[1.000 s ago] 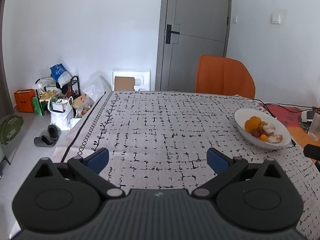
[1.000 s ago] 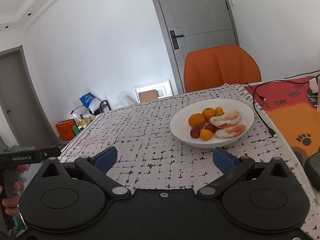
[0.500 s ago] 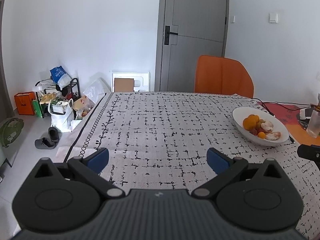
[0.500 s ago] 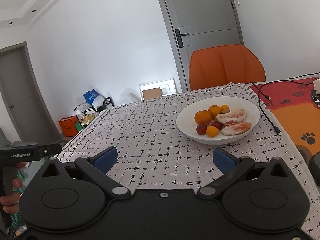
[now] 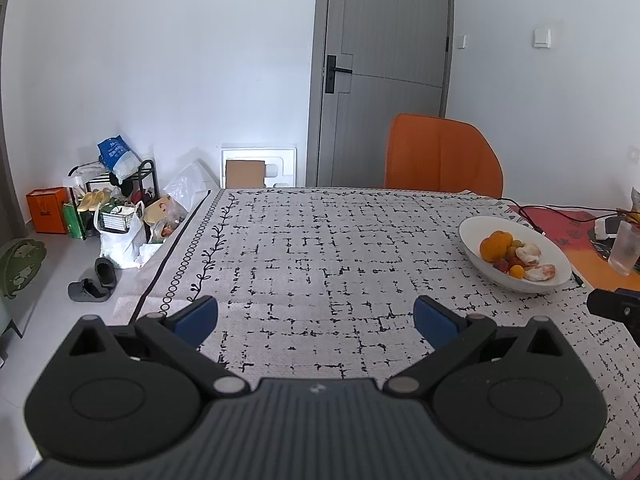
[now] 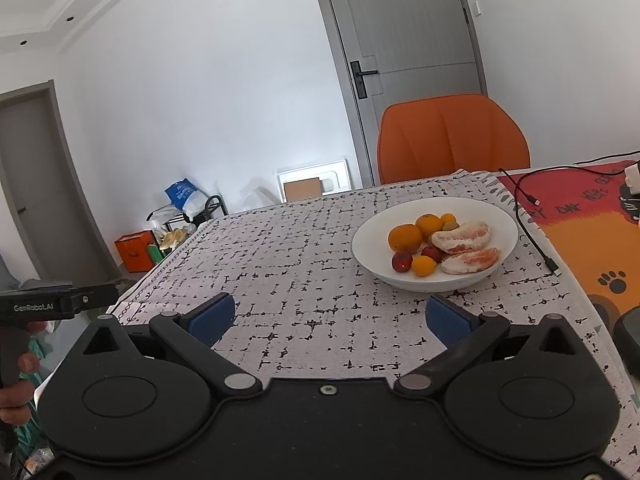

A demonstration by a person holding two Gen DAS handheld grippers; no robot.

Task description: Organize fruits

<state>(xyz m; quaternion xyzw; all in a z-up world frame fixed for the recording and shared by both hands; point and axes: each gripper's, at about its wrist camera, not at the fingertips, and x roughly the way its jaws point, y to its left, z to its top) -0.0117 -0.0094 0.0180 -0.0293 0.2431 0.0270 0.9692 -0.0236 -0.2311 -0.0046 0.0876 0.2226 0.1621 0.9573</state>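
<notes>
White bowl point(image 6: 434, 276) of fruit near cloth's right edge, both tongs point(image 5: 316, 320) point(image 6: 328, 320) wide open, empty, over bare patterned tablecloth point(image 5: 320, 248)

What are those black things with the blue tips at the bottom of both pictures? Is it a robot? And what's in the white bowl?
No robot: a person holds a two-finger grabber in each hand, and a small camera on each one looks forward along its fingers. One picture comes from the left gripper, the other from the right gripper. The blue tips are soft pads. Both grabbers are open and hold nothing. On the patterned tablecloth sits a white bowl with oranges, small red fruits and peeled citrus pieces. An orange chair stands behind the table.
</notes>
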